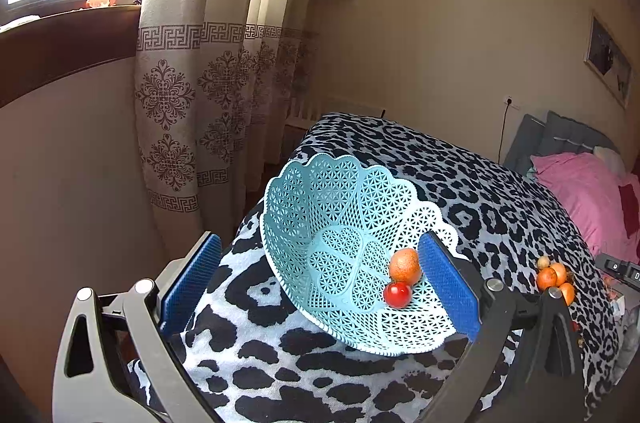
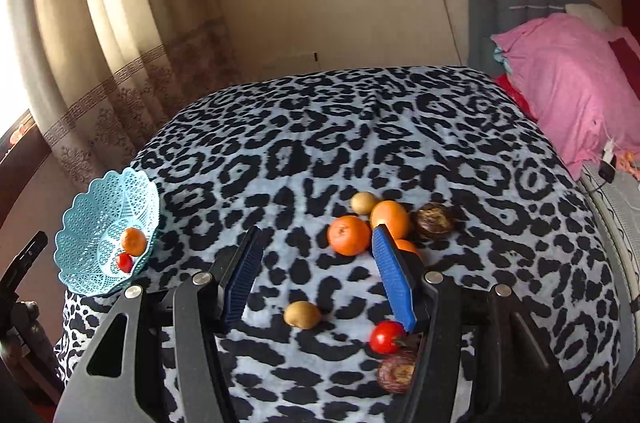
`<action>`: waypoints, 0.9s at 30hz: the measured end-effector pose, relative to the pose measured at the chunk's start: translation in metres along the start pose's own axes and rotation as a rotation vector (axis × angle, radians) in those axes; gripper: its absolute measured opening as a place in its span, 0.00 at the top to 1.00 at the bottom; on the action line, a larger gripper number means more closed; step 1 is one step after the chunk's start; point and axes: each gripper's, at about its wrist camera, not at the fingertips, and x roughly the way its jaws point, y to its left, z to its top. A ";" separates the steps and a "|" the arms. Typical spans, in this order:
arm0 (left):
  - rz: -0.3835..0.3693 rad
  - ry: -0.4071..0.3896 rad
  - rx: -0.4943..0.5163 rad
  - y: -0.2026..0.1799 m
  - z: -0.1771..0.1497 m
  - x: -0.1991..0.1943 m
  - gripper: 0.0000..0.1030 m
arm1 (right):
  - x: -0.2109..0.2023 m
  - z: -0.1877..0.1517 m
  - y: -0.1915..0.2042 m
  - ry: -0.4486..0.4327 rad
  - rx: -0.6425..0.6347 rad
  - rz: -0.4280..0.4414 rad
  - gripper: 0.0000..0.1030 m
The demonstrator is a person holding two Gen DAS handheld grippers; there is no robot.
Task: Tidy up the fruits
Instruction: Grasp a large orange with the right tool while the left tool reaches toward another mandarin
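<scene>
Turquoise basket (image 1: 344, 223) (tilted) sits between the spread left claw (image 1: 320, 279); right claw (image 2: 316, 275) spread.

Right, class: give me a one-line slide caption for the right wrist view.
Open right gripper above loose fruit on the leopard-print blanket; blue basket at left already holds two.

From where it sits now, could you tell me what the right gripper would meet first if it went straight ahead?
Probably the orange at the near edge of the fruit cluster; the open right gripper points at it, though depth is unclear.
</scene>
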 end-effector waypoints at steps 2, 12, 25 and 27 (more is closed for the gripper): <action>0.001 0.000 0.015 -0.005 -0.001 0.000 0.03 | 0.000 -0.005 -0.020 0.004 0.033 -0.026 0.45; 0.015 0.002 0.096 -0.036 -0.006 -0.013 0.03 | 0.029 -0.025 -0.067 0.072 0.128 -0.003 0.45; 0.026 -0.016 0.161 -0.093 0.000 -0.020 0.03 | 0.098 -0.016 -0.065 0.195 0.046 0.074 0.45; 0.015 -0.016 0.177 -0.107 0.000 -0.017 0.03 | 0.103 -0.017 -0.063 0.201 0.008 0.051 0.45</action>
